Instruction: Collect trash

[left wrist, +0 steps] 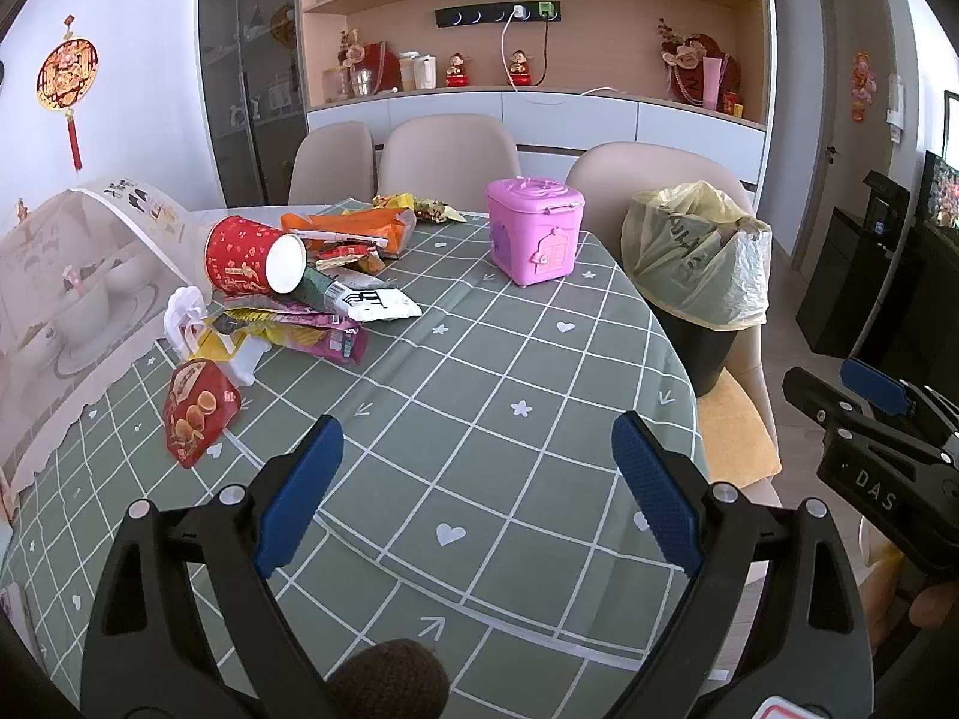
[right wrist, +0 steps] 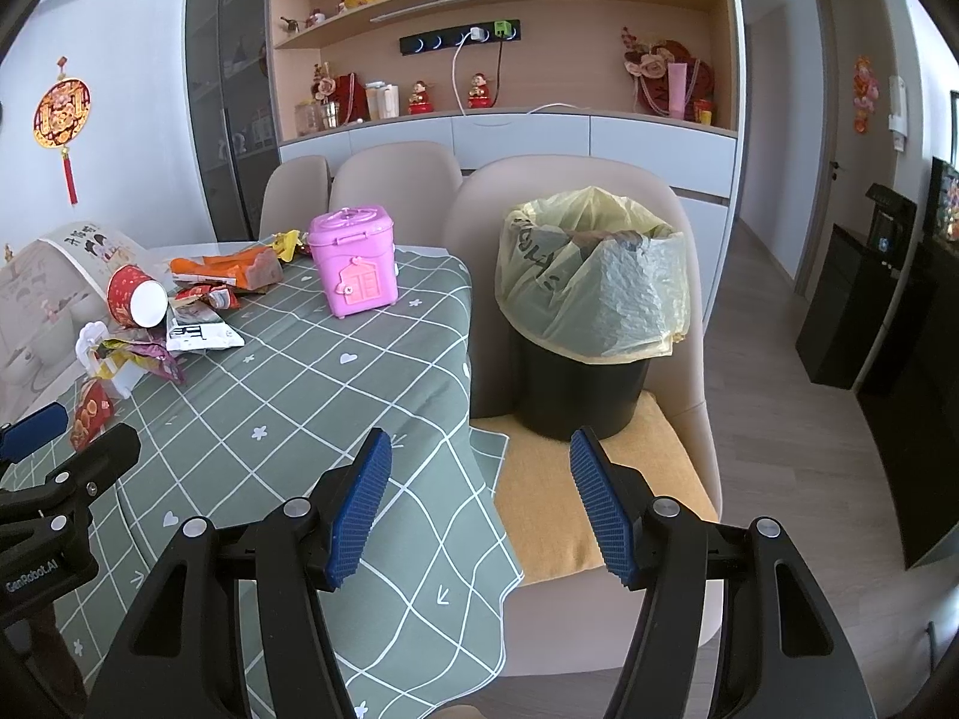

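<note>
we note the left gripper nearest, jaws spread wide and empty over bare tablecloth. the right gripper is likewise spread wide and empty, hovering at the near right edge of the table, above the yellow seat cushion.

next out, on the left: a red snack packet lies alone, apart from the main heap. beyond it the pile of wrappers, a white plastic piece, and a red paper cup on its side. far side of the heap holds an orange wrapper. a pink box stands right of the heap; we cannot say whether it counts as trash.

right of the table, the black bin with yellow liner sits on the chair.

progress, our judgement: little done; all visible trash is on the table, nothing is held.

unclear: bin contents are mostly hidden by the liner, only a dark shape at the rim. wrapper labels unreadable. a mesh cover is cut off at the left edge.
</note>
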{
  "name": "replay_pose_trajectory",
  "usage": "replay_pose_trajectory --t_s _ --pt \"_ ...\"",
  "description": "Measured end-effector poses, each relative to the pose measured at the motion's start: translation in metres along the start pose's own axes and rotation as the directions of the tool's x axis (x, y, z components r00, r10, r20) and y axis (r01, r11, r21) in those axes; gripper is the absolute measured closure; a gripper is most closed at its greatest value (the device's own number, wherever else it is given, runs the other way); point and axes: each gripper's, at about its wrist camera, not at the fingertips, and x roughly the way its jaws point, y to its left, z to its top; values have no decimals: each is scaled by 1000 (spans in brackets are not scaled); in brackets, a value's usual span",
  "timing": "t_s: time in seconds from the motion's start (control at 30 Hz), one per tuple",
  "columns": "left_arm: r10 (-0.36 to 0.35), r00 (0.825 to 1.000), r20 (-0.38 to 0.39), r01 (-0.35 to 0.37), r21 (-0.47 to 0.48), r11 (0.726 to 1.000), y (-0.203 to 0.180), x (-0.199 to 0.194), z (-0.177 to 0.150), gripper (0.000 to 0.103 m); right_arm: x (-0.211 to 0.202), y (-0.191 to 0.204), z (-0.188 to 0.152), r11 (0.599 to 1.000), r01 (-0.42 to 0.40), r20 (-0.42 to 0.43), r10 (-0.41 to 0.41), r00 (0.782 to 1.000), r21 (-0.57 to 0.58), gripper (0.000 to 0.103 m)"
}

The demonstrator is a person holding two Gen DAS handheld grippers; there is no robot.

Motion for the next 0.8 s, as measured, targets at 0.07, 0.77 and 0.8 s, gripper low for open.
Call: replay_pose_trajectory --t_s 0.07,0.77,0.8 --pt "1 1000 0 -1 -2 1000 1 0 0 16 0 0 0 1000 1 0 -1 1000 0 44" --pt "26 999 -47 -32 -119 992 57 27 10 15 19 4 10 997 -73 -54 71 996 -36 44" --pt "38 998 -53 -46 -149 988 72 32 13 12 22 7 12 996 -78 -63 75 995 -47 44"
